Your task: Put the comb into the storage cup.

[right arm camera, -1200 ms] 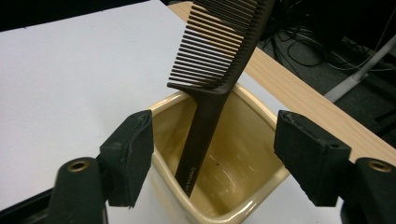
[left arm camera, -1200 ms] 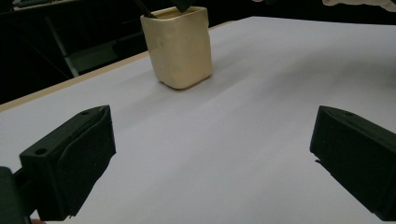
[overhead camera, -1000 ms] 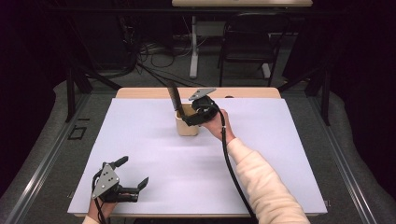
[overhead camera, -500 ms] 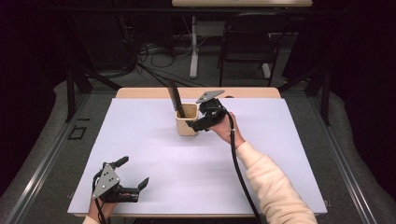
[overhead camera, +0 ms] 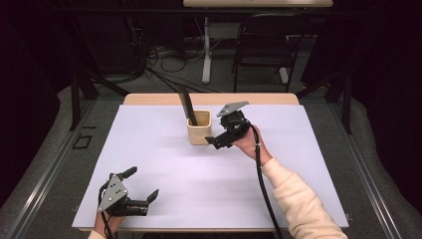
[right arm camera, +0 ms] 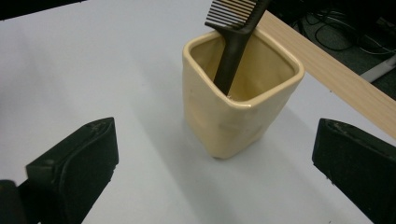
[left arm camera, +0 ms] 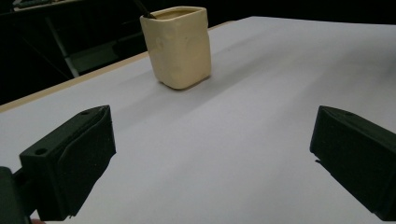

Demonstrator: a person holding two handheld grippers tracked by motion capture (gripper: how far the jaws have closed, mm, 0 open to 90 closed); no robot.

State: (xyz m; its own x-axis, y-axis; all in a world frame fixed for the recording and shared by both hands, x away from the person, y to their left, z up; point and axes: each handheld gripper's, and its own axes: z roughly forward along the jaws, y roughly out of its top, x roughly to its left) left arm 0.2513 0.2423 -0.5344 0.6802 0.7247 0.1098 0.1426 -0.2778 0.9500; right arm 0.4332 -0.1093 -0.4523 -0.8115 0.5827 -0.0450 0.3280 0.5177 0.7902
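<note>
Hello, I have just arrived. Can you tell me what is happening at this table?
A person works at a white-covered table with a gripper in each hand. A black comb stands handle-down in a cream ceramic cup. The right gripper is beside the cup; its jaws have just been opening, wide apart now, with nothing between them, so the comb seems just dropped in. The left gripper rests open near the table's near edge, holding nothing.
</note>
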